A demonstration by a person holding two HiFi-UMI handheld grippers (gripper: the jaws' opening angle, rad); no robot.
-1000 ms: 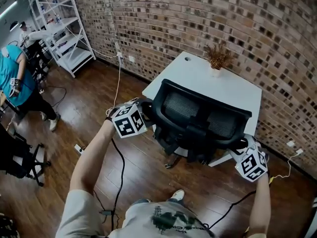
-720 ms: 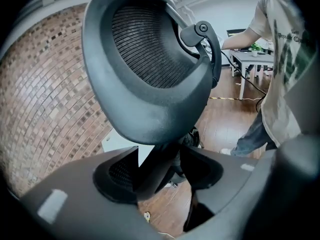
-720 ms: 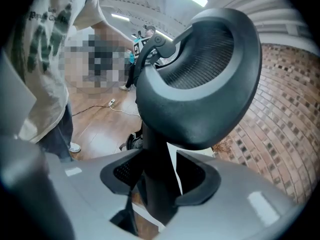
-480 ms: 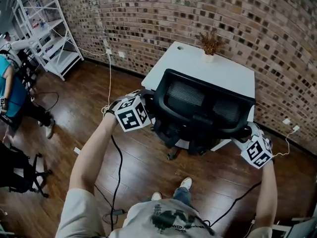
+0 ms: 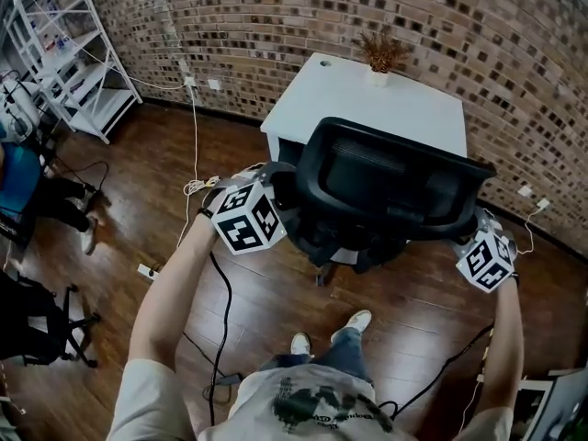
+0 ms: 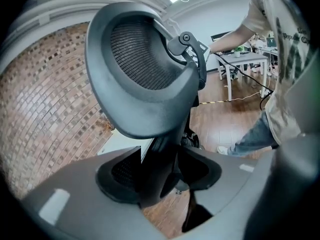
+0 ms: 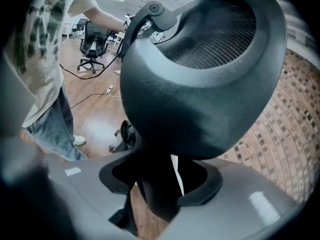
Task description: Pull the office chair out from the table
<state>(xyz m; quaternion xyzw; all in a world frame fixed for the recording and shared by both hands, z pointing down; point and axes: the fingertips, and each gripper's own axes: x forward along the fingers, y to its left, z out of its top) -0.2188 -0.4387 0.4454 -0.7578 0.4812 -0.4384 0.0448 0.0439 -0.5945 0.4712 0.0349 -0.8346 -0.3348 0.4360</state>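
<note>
A red-brown brick wall runs along the far side of a dark wooden floor. A white rectangular table stands with its far edge against the wall. A white metal shelving unit stands in the floor's far left corner.

The black office chair stands on the floor at the table's near edge, its mesh backrest turned toward me. From above, the backrest overlaps that near edge, and the chair's base shows on the floor below it. I stand just behind the chair, one arm stretched to each side of the backrest.

My left gripper reaches the left side of the chair. Its jaws are spread around a dark strut under the backrest's rounded edge and are closing on it. Dark gaps show on both sides of the strut, so the pads do not press yet.

My right gripper reaches the right end of the backrest. Its jaws are also spread around a dark chair strut and are opening. A thin bright slit shows between strut and jaw.

A dried plant in a small white pot sits at the table's far edge. A black cable trails from my left arm across the floor, and my white shoes show below the chair.
</note>
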